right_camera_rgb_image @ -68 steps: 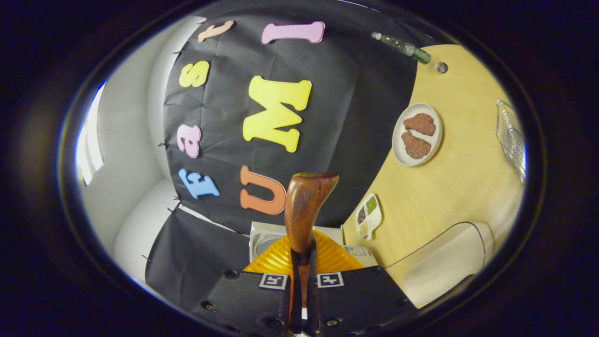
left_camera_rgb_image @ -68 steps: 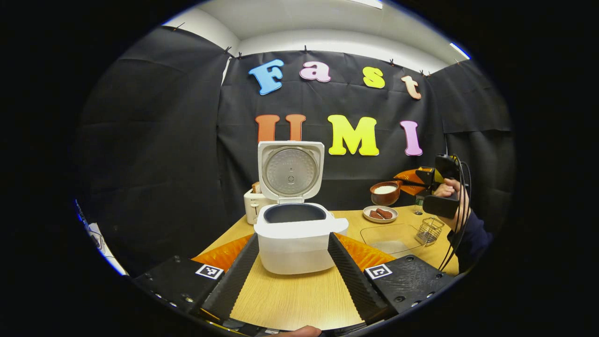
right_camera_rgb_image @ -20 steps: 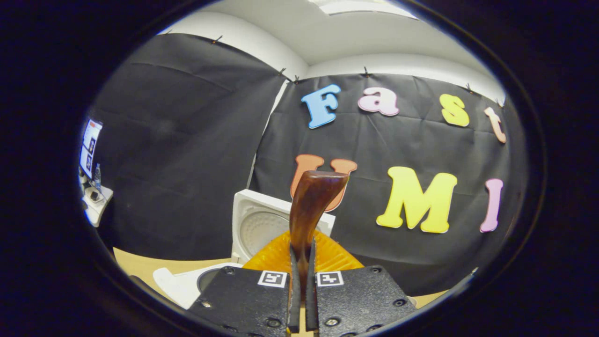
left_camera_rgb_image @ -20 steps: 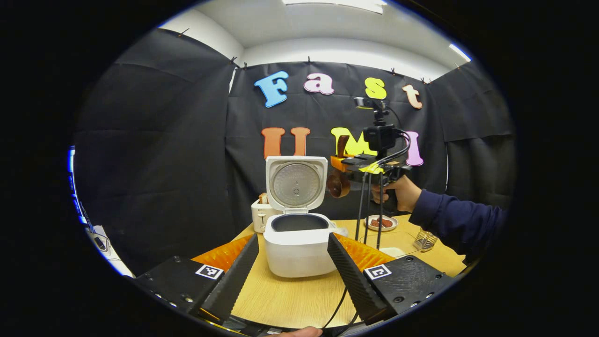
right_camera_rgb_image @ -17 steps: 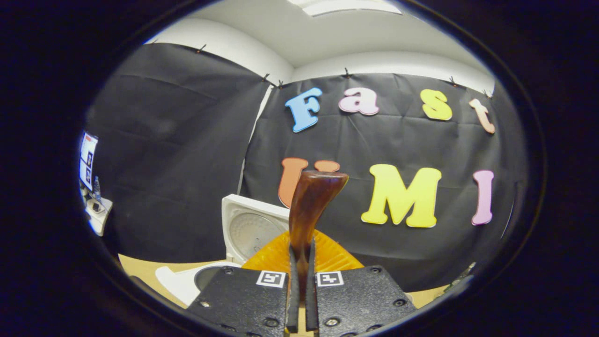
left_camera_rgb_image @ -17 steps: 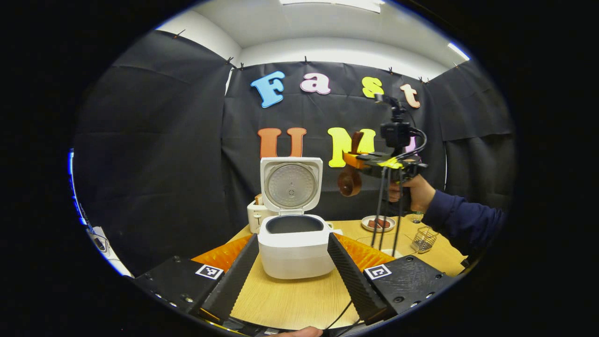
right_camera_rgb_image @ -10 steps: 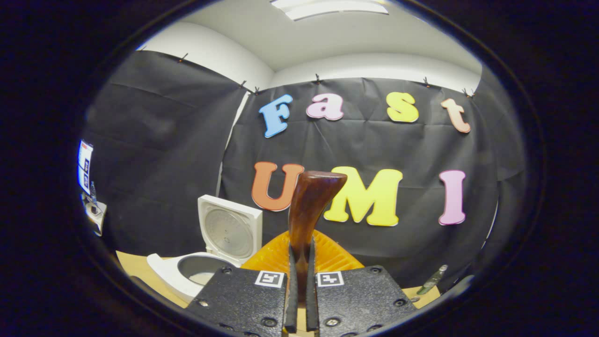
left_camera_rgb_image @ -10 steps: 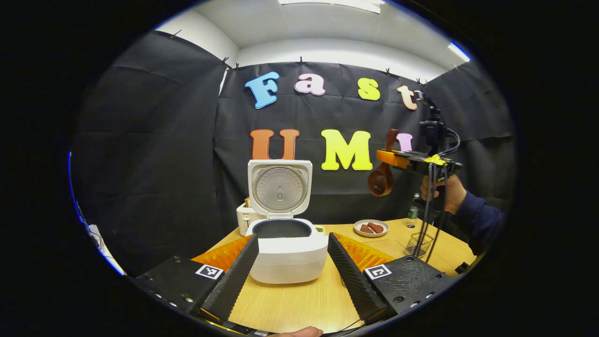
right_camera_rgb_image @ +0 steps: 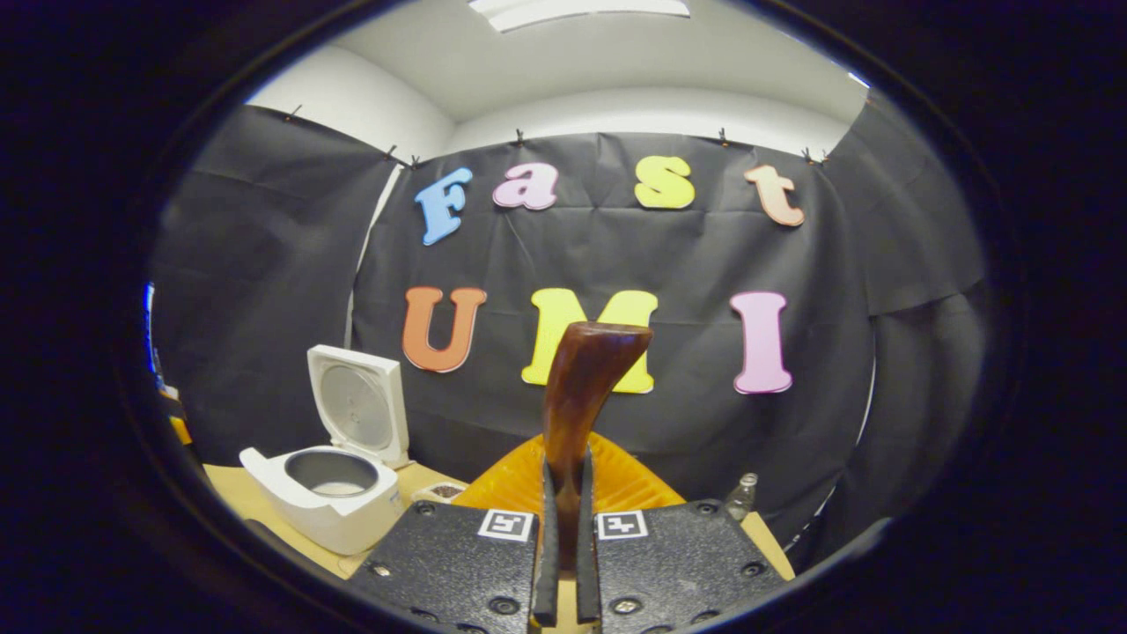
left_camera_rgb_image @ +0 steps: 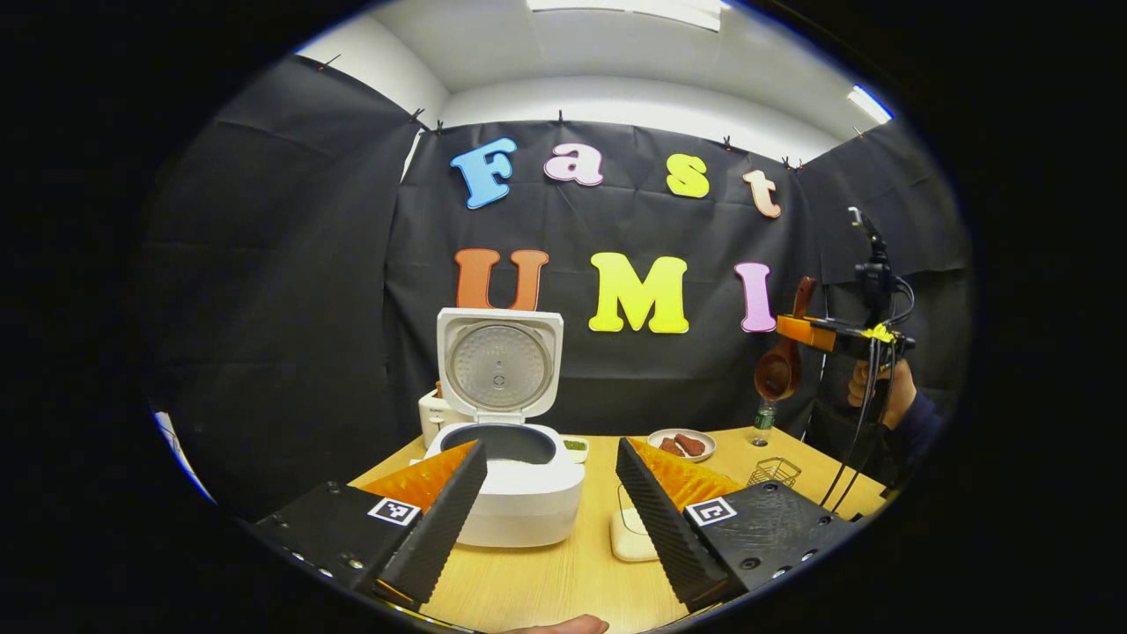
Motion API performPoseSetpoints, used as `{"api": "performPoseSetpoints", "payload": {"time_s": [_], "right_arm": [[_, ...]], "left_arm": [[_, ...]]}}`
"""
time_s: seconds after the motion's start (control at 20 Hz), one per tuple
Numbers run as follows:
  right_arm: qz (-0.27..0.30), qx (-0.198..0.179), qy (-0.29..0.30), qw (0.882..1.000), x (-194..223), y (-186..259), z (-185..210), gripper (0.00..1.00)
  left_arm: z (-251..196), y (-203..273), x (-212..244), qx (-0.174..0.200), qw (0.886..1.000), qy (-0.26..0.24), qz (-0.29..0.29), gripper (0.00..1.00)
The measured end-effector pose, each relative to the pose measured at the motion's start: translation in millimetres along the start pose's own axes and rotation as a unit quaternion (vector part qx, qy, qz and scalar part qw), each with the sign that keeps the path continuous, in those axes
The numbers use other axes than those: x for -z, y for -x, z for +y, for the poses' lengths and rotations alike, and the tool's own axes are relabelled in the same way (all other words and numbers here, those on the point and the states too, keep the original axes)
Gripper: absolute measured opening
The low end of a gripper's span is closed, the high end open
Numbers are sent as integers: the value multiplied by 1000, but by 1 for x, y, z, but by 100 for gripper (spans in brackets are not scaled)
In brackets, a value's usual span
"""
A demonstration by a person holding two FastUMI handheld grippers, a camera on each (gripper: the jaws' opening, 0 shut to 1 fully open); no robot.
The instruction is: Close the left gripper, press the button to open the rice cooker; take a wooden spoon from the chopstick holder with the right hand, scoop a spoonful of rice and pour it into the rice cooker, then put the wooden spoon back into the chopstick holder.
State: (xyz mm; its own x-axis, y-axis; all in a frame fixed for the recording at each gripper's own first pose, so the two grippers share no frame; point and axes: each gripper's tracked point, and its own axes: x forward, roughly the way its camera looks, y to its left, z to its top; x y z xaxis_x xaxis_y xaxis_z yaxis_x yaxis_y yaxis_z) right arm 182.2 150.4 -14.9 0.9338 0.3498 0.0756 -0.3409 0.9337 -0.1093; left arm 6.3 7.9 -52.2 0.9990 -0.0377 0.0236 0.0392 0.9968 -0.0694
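The white square rice cooker [left_camera_rgb_image: 511, 475] stands lid-up on the light wooden counter [left_camera_rgb_image: 563, 581], rice visible inside; judged step: returning the spoon. The right tool [right_camera_rgb_image: 563, 563], held level high to the cooker's right, clamps the dark brown wooden spoon [right_camera_rgb_image: 581, 387], bowl hanging down. Next, lower it into the small wire chopstick holder [left_camera_rgb_image: 773, 471], right of the cooker. The left tool [left_camera_rgb_image: 546, 502] is spread wide before the cooker.

Black cloth [left_camera_rgb_image: 290, 291] drapes the booth walls; above, a white ceiling [left_camera_rgb_image: 616, 48] carries bright light panels [left_camera_rgb_image: 629, 5]. The surface [left_camera_rgb_image: 563, 581] is pale wood.
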Motion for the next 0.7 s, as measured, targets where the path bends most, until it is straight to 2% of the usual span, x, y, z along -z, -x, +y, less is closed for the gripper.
{"api": "performPoseSetpoints", "payload": {"time_s": [0.3, 0.7], "right_arm": [[57, 31, -51, 997, 64, -2, -49, 13], [116, 83, -118, 983, 153, -2, -94, 15]], "left_arm": [[-14, -13, 5, 2, 1000, -18, 7, 95], [-14, -26, 15, 0, 1000, -13, 25, 95]]}}
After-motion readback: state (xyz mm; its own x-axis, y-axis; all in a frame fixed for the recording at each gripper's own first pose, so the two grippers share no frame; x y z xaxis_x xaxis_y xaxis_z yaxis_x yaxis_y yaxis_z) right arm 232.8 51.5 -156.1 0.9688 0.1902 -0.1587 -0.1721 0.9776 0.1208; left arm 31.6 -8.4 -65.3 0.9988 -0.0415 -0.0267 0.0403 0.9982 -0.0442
